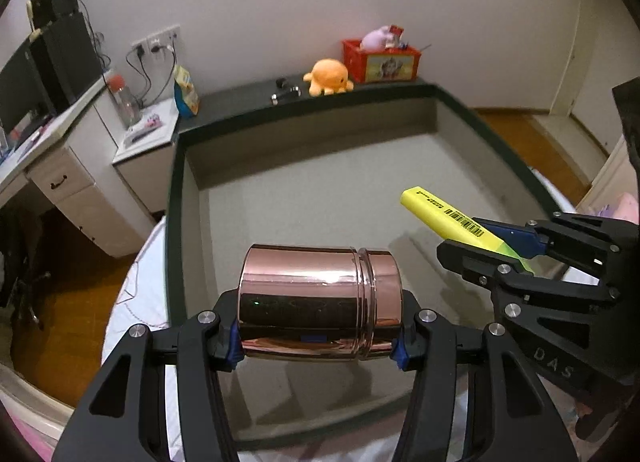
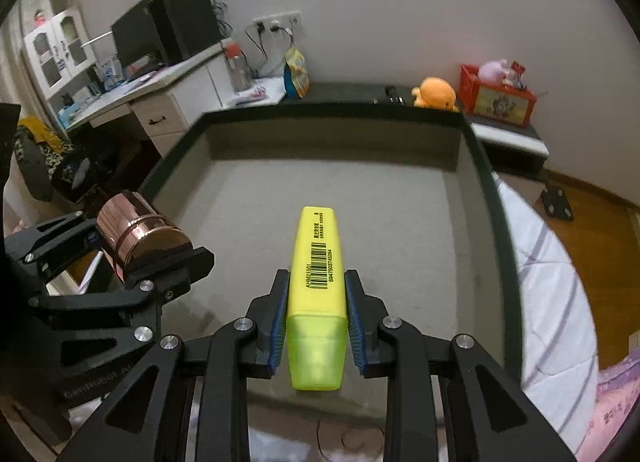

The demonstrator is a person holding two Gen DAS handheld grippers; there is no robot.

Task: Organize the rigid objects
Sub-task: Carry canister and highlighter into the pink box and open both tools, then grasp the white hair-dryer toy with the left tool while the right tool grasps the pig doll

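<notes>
My left gripper (image 1: 318,336) is shut on a shiny rose-gold metal canister (image 1: 320,302), held sideways by its ends above the near part of a grey felt tray (image 1: 320,190) with a dark rim. My right gripper (image 2: 317,318) is shut on a yellow highlighter (image 2: 318,282), which points forward over the tray (image 2: 400,214). In the left wrist view the right gripper (image 1: 480,246) and highlighter (image 1: 444,218) show at right. In the right wrist view the left gripper (image 2: 140,262) and canister (image 2: 140,232) show at left, over the tray's left rim.
An orange plush octopus (image 1: 329,76), a red box of toys (image 1: 382,60) and small dark objects (image 1: 286,94) sit on the dark ledge behind the tray. A white desk with monitor (image 1: 24,90), bottle (image 1: 124,102) and snack bag (image 1: 186,92) stands left. White bedding lies under the tray.
</notes>
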